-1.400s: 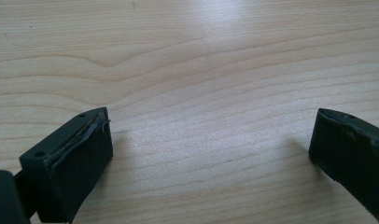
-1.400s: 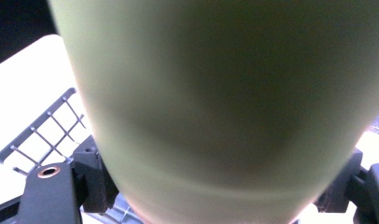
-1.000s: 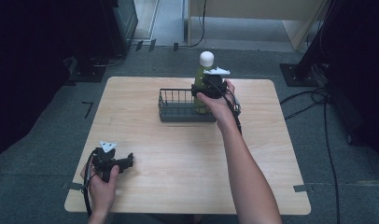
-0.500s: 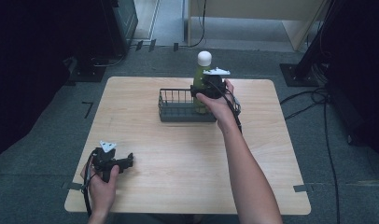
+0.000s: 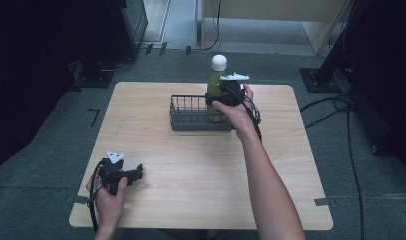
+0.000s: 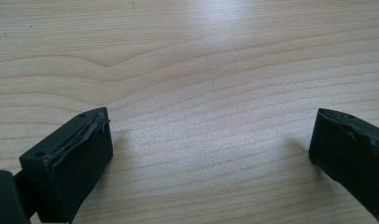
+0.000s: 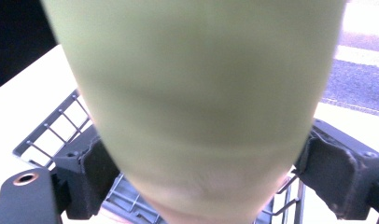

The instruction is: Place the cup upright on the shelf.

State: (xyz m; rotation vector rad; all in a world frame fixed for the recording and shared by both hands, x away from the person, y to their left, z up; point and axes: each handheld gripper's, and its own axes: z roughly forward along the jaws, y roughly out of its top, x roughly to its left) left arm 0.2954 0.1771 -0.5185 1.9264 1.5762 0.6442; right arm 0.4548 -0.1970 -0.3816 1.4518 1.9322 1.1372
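Green and white-capped, the bottle stood upright at the right end of the wire basket, its base down among the wires, clamped at mid-body between the fingers of the right gripper. It looked full, so probably fairly heavy, with smooth, likely slippery walls; a hold around the wide body seemed safest. Well apart, near the tabletop's front left corner, the left gripper rested with fingers spread wide, empty.

Bare table between left claw and basket
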